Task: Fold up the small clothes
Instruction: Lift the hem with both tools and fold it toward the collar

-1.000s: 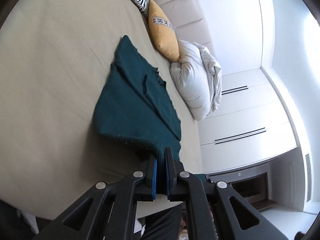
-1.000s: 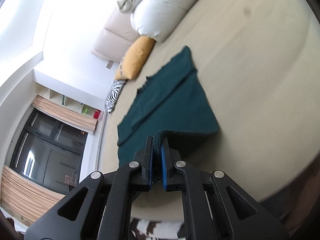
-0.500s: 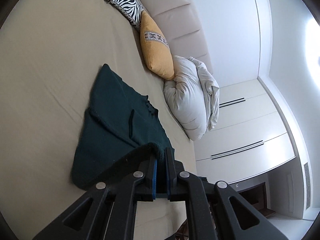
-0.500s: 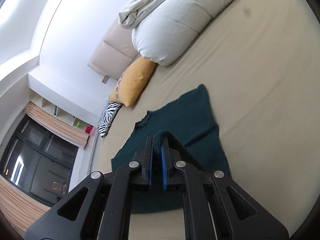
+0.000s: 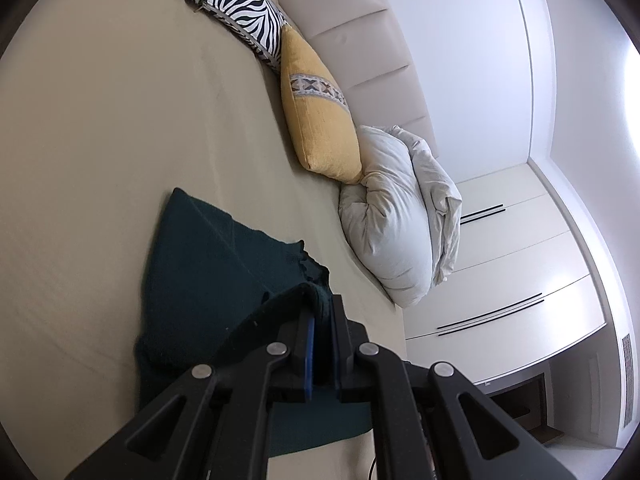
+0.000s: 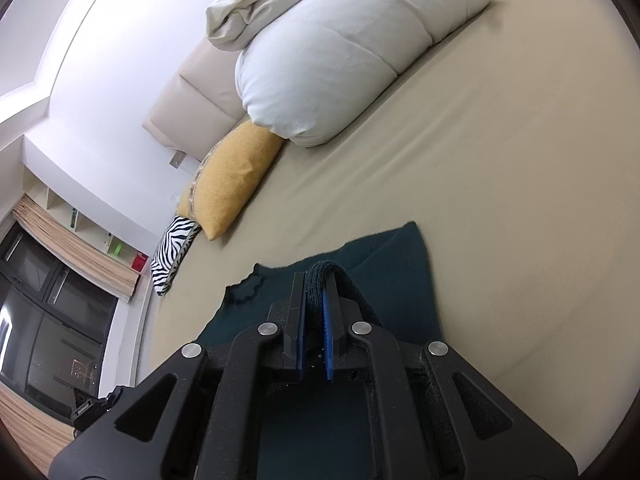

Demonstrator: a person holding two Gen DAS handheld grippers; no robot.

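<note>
Beige bed (image 5: 100, 160) with three pillows by the headboard: one zebra pillow (image 5: 236, 0), one yellow pillow (image 5: 316, 128), one white pillow (image 5: 392, 232). One dark green garment (image 5: 200, 264) lies on the sheet (partly folded over), left tongs (image 5: 322, 344) and right tongs (image 6: 315, 320) each clamped on a bunched edge.

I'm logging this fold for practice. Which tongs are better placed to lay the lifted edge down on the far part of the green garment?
Neither clearly: the left tongs and right tongs each pinch the dark green garment at the lifted edge, both above its flat part. They should probably lower together.
</note>
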